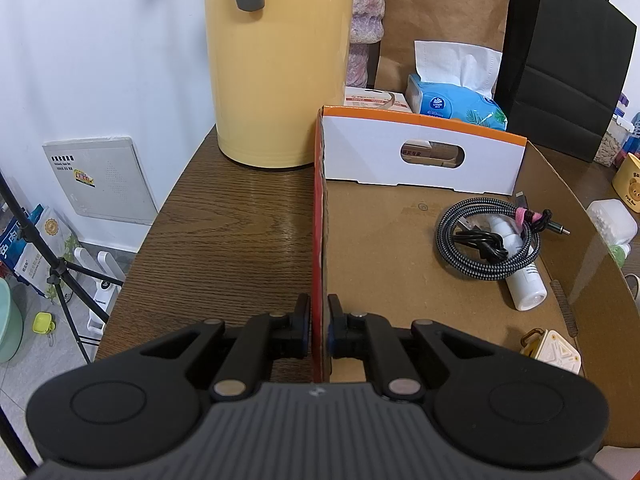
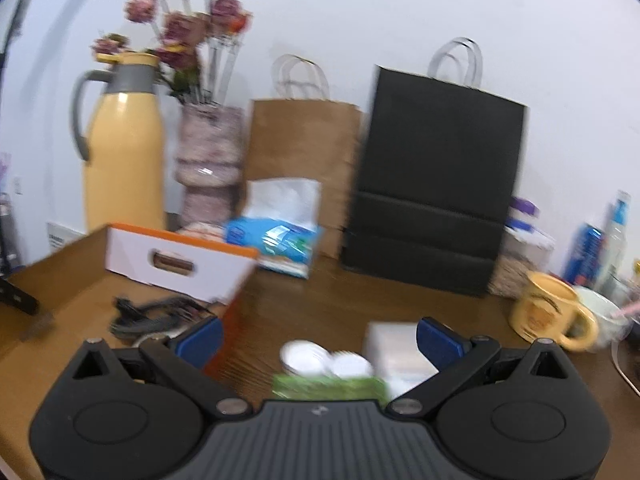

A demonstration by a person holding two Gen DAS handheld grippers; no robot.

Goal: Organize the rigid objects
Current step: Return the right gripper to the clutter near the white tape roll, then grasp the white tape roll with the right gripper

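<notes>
Left hand-held gripper (image 1: pixel 319 330) pinches the cardboard box's orange side wall (image 1: pixel 318 216) at lower centre, steadying it. Right hand-held gripper (image 2: pixel 319 338) hangs spread over the desk (image 2: pixel 340 296); two white-capped containers (image 2: pixel 326 362) lie just below its fingers, right of the box, nearer this hand.

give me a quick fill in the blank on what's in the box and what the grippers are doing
1. The left gripper is clamped on the box's ____ side wall.
2. Inside the cardboard box, the coiled braided cable lies on top of a white ____.
3. The right gripper has its jaws ____, with nothing between the pads.
4. The tall jug beside the box is ____ in colour.

Missing words: orange; bottle; open; yellow
</notes>
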